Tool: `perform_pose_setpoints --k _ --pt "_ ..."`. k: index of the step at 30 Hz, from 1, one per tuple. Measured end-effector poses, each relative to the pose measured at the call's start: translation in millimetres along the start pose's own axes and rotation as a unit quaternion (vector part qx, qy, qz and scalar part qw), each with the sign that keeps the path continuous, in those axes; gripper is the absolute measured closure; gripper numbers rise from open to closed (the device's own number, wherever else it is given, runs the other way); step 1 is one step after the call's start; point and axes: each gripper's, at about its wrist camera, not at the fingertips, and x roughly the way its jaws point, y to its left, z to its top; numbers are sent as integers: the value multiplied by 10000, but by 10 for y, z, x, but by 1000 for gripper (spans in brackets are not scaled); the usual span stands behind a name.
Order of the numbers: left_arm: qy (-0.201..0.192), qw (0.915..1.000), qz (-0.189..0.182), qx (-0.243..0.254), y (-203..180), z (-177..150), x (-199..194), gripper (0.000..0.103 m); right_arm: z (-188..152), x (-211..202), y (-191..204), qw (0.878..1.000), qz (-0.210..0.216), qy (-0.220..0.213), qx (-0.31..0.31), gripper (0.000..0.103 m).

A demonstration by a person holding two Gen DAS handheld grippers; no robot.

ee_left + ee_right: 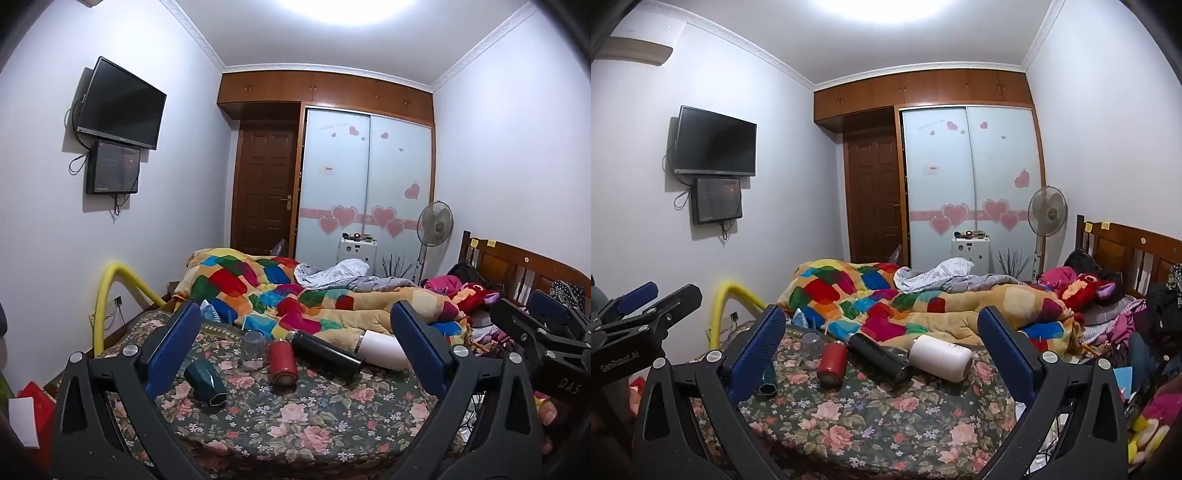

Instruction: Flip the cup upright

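Several cups lie on their sides on a floral cloth (303, 424): a dark green faceted cup (206, 382), a red cup (282, 362), a black flask (327, 354) and a white cup (384, 354). A clear glass (254, 349) stands behind them. My left gripper (295, 343) is open and empty, held back from the cups. In the right wrist view the red cup (833, 363), black flask (881, 360), white cup (940, 356) and clear glass (812, 349) show, and the green cup (768, 382) is partly hidden. My right gripper (882, 339) is open and empty.
A patchwork quilt (280, 291) is heaped on the bed behind the cups. A yellow tube (110, 295) arcs at the left by the wall. Clothes and a wooden headboard (517, 266) lie at the right. The right gripper's body (546, 339) shows at the left view's right edge.
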Motion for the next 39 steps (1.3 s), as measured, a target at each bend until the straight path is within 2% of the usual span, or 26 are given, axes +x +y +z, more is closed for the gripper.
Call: perform_pose_setpoints --k 23,39 --pt "-256 9994 188 -106 66 11 -136 0 75 -91 89 9999 95 -87 47 0" --pt "-269 9993 187 -163 52 1 -138 0 55 -91 85 9999 106 -113 56 0"
